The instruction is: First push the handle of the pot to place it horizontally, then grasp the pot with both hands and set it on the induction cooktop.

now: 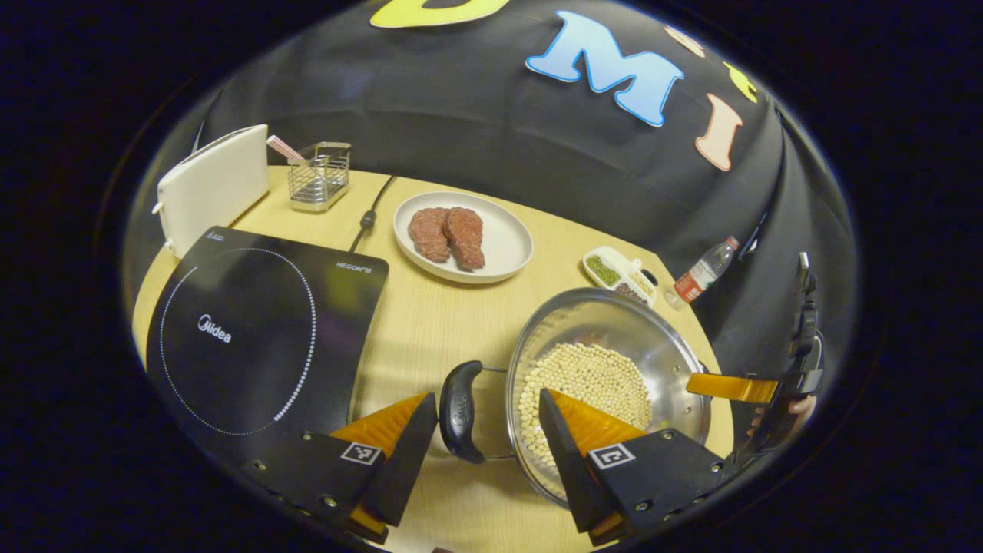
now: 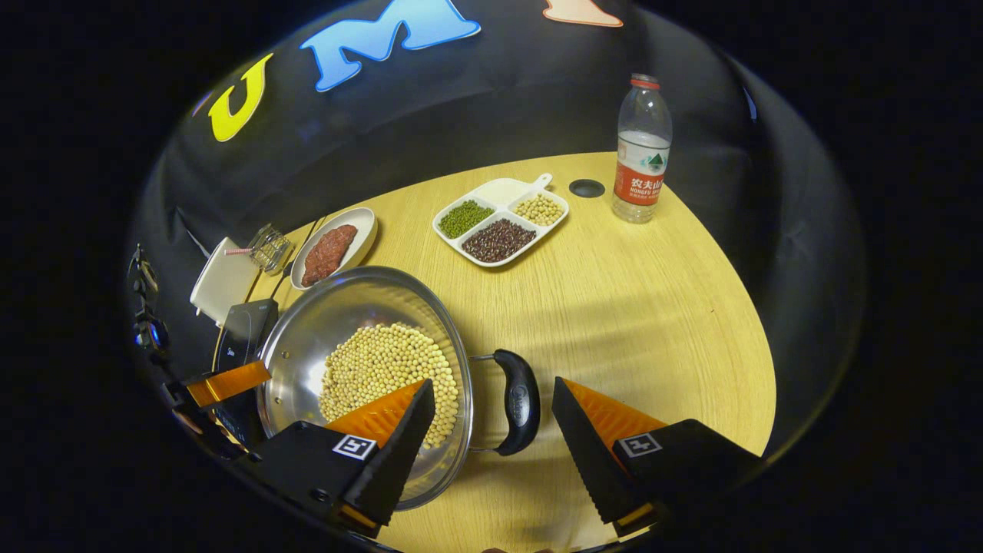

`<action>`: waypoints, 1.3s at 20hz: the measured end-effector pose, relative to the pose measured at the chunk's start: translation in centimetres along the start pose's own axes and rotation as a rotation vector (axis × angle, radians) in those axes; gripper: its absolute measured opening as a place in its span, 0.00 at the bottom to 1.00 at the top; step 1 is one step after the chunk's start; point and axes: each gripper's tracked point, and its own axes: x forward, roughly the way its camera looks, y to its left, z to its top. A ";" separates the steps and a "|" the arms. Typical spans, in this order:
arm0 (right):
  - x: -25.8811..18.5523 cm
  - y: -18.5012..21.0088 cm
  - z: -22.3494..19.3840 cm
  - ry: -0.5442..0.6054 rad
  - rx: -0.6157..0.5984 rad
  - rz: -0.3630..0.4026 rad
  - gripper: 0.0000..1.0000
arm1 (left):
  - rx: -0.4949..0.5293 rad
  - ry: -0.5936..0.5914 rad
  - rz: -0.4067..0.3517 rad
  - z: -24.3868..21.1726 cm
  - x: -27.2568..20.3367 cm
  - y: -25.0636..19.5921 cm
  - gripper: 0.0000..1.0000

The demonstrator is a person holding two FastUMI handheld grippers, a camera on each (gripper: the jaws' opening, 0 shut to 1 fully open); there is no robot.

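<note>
Two hand-held grippers flank one pot (image 1: 607, 376) of pale beans on the worktop (image 1: 430, 322), one at each side handle. Beyond the left hand-held gripper (image 1: 488, 430), off to its left, lies the induction cooktop (image 1: 261, 338), well apart from the pot. That gripper's jaws stand spread around the black left handle (image 1: 461, 411), not pressing it. The right hand-held gripper (image 2: 491, 430) is likewise released, its fingers straddling the right handle (image 2: 518, 399). Each handle's long axis runs across its gripper's line of reach, so both look ready to be clamped.
</note>
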 end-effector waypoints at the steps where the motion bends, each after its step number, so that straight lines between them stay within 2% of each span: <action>1: 0.3 0.0 -0.2 0.000 0.006 0.003 0.98 | -0.002 0.005 -0.001 -0.2 0.4 0.0 0.82; 4: 1.3 0.0 -0.9 -0.008 0.032 0.008 0.98 | -0.045 0.022 -0.018 -0.8 1.5 0.0 0.82; 5: 1.5 0.0 -0.8 -0.019 0.038 0.010 0.97 | -0.058 0.024 -0.021 -0.9 1.7 0.2 0.77; 6: 1.7 0.2 -0.9 -0.026 0.042 0.011 0.89 | -0.068 0.031 -0.025 -1.1 2.1 0.4 0.77; 7: 1.9 0.4 -0.9 -0.033 0.045 0.020 0.89 | -0.076 0.035 -0.028 -1.3 2.5 0.5 0.77; 8: 2.2 0.7 -0.9 -0.039 0.046 0.032 0.96 | -0.085 0.036 -0.032 -1.4 2.7 0.5 0.77; 9: 2.5 0.8 -0.8 -0.045 0.045 0.035 0.92 | -0.098 0.030 -0.025 -1.4 3.0 0.7 0.77; 10: 2.7 0.9 -0.8 -0.043 0.042 0.037 0.87 | -0.108 0.030 -0.029 -1.3 3.2 0.6 0.55; 11: 2.9 0.9 -0.9 -0.039 0.035 0.035 0.84 | -0.115 0.033 -0.037 -1.4 3.4 0.4 0.61; 12: 3.1 0.7 -0.9 -0.043 0.022 0.020 0.85 | -0.118 0.043 -0.032 -1.7 3.5 0.5 0.58; 13: 3.2 0.3 -0.9 -0.047 0.012 0.008 0.77 | -0.121 0.055 -0.034 -1.9 3.6 0.3 0.58; 14: 3.2 -0.1 -0.9 -0.047 0.007 -0.004 0.78 | -0.117 0.069 -0.024 -2.3 3.7 0.4 0.61; 15: 3.3 0.0 -0.9 -0.048 0.011 0.002 0.60 | -0.124 0.065 -0.026 -2.2 3.7 0.4 0.57; 16: 3.2 -0.2 -0.9 -0.048 0.007 -0.007 0.59 | -0.134 0.062 -0.031 -2.2 3.9 0.3 0.54; 18: 3.3 -0.3 -0.8 -0.051 0.006 -0.010 0.62 | -0.157 0.051 -0.051 -2.0 3.7 0.2 0.57; 19: 3.5 -0.3 -0.8 -0.049 0.010 -0.012 0.60 | -0.165 0.048 -0.055 -2.1 3.8 0.2 0.48; 22: 3.3 -0.2 -1.0 -0.044 0.012 -0.017 0.55 | -0.144 0.064 -0.037 -2.2 3.8 0.3 0.53; 23: 3.1 -0.2 -1.0 -0.045 0.010 -0.016 0.56 | -0.142 0.060 -0.037 -2.1 3.7 0.2 0.53; 24: 3.2 -0.1 -1.1 -0.042 0.009 -0.016 0.51 | -0.147 0.054 -0.039 -2.0 3.6 0.1 0.49; 25: 3.1 -0.1 -1.1 -0.042 0.010 -0.018 0.55 | -0.149 0.054 -0.038 -2.0 3.7 0.2 0.49; 26: 3.0 -0.2 -1.1 -0.043 0.007 -0.022 0.51 | -0.142 0.056 -0.033 -2.1 3.6 0.2 0.49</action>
